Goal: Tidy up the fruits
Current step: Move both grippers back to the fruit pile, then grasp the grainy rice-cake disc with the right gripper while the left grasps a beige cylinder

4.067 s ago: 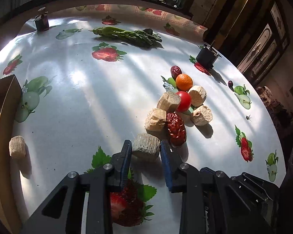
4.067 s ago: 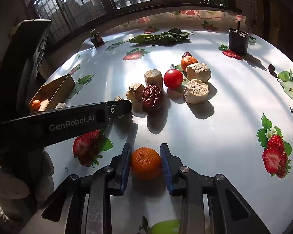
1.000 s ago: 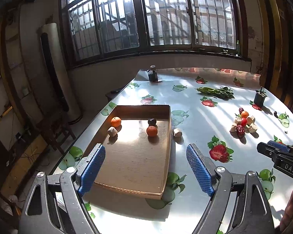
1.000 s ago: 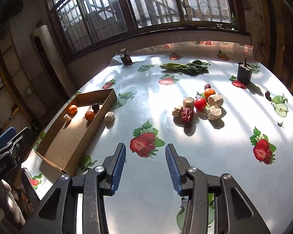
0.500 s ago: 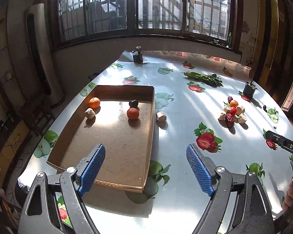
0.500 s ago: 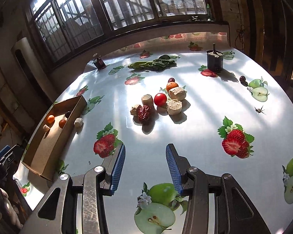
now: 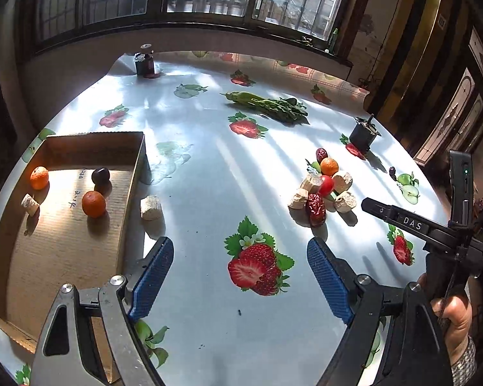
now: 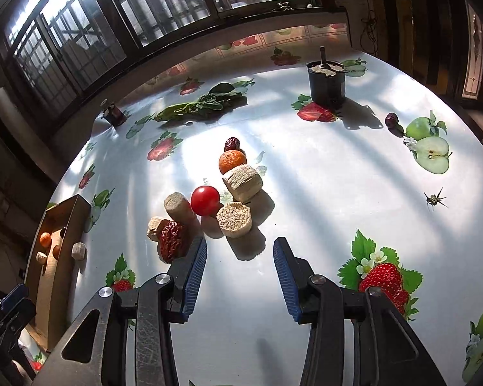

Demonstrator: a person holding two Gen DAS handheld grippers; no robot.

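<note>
Both grippers, left (image 7: 240, 276) and right (image 8: 240, 276), hang spread and empty over the table (image 8: 322, 193). Ahead of the right one, a beige chunk (image 8: 234, 219) and wrinkled date (image 8: 172, 239) front the fruit pile.

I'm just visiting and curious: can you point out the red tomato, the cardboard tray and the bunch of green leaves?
red tomato (image 8: 204, 200), right wrist view, middle of its shiny skin.
cardboard tray (image 7: 134, 177), left wrist view, its right-hand wall.
green leaves (image 7: 269, 103), left wrist view, middle of the bunch.
</note>
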